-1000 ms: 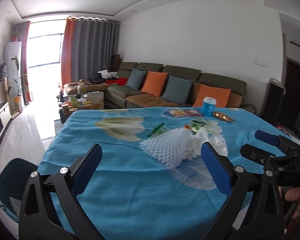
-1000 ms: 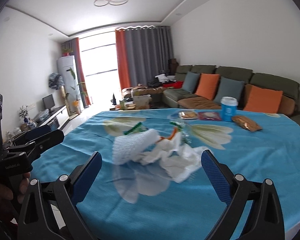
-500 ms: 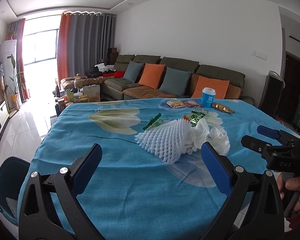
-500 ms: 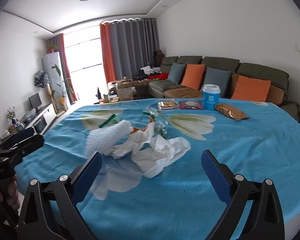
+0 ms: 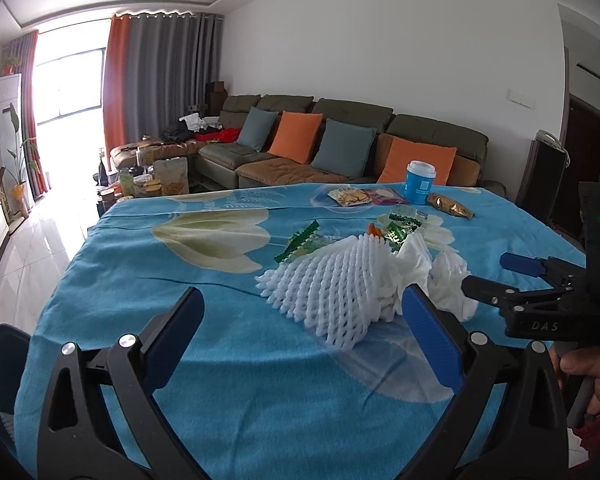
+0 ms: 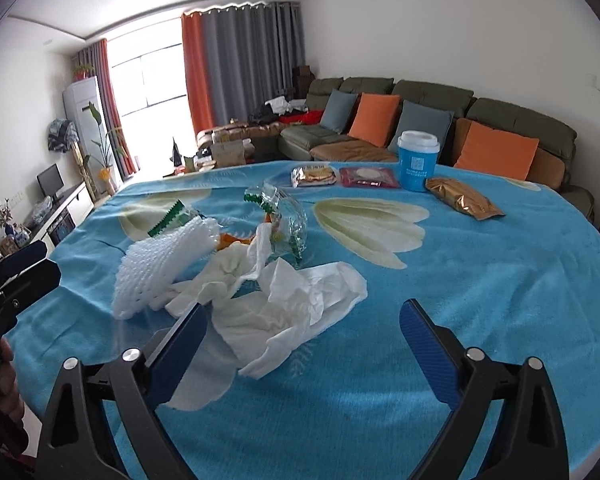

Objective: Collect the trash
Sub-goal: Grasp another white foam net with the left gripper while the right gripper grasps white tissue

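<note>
Trash pile mid-desk, toward near edge: crumpled white tissue (image 6: 288,312) directly ahead of right tool (image 6: 302,354), long axis running near-left to far-right. Right tool wide, jaws closing, pads clear of tissue. Left tool (image 5: 300,334) wide, empty, foam net (image 5: 328,288) ahead. Right hand nearer tissue.

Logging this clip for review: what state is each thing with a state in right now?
Foam fruit net: lying on table, untouched.
Crumpled tissues: loose, between the closing right claw fingers, not gripped.
Left claw: open, empty.
Blue cup: upright, lid on.
Gold snack packet: lying flat.
</note>
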Available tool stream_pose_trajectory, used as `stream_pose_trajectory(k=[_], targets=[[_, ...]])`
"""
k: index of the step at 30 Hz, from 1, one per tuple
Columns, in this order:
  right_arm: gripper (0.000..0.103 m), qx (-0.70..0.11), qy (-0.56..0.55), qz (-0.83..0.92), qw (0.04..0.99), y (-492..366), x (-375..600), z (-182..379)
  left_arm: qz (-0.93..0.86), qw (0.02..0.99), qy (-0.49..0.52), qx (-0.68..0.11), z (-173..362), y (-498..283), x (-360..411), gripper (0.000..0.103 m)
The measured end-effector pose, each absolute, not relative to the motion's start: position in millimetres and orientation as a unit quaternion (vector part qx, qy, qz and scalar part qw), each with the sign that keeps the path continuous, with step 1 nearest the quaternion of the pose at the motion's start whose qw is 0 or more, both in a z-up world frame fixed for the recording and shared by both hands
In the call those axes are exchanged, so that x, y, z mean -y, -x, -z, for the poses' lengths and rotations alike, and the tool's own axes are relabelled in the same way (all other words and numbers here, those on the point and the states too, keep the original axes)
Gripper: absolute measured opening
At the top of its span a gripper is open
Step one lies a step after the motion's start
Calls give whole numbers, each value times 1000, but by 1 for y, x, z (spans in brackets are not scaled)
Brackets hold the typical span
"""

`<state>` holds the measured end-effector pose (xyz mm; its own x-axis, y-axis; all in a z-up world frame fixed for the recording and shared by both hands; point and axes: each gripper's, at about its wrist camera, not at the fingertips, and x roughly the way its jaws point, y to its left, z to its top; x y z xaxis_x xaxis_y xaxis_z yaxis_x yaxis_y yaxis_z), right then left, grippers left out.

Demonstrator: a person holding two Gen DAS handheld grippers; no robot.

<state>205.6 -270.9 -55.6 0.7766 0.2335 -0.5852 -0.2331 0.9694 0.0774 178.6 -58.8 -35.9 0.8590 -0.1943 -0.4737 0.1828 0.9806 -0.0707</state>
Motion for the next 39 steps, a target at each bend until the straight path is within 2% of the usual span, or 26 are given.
stream_pose_trajectory(k=[5, 9, 13, 14, 19, 21, 29, 39], targets=[[76, -341, 4, -124, 932, -220, 269, 62, 106, 961, 13, -256, 39, -195, 63, 97], [60, -363, 1, -129, 923, -229, 268, 66, 110, 957, 5, -270, 42, -211, 69, 97], [51, -379, 1, -141, 915, -234, 265, 72, 118, 953, -1, -278, 45, -222, 77, 97], [44, -382, 1, -145, 913, -235, 264, 74, 119, 952, -6, -281, 45, -225, 80, 97], [25, -382, -6, -166, 909, -234, 263, 76, 124, 942, -15, -312, 53, -239, 90, 97], [10, -379, -20, -175, 908, -232, 266, 75, 124, 938, -16, -324, 56, -244, 92, 97], [5, -362, -68, -162, 915, -226, 291, 69, 127, 921, -35, -366, 67, -262, 107, 97], [5, -354, -80, -159, 918, -226, 301, 68, 111, 921, -71, -367, 63, -285, 128, 95]])
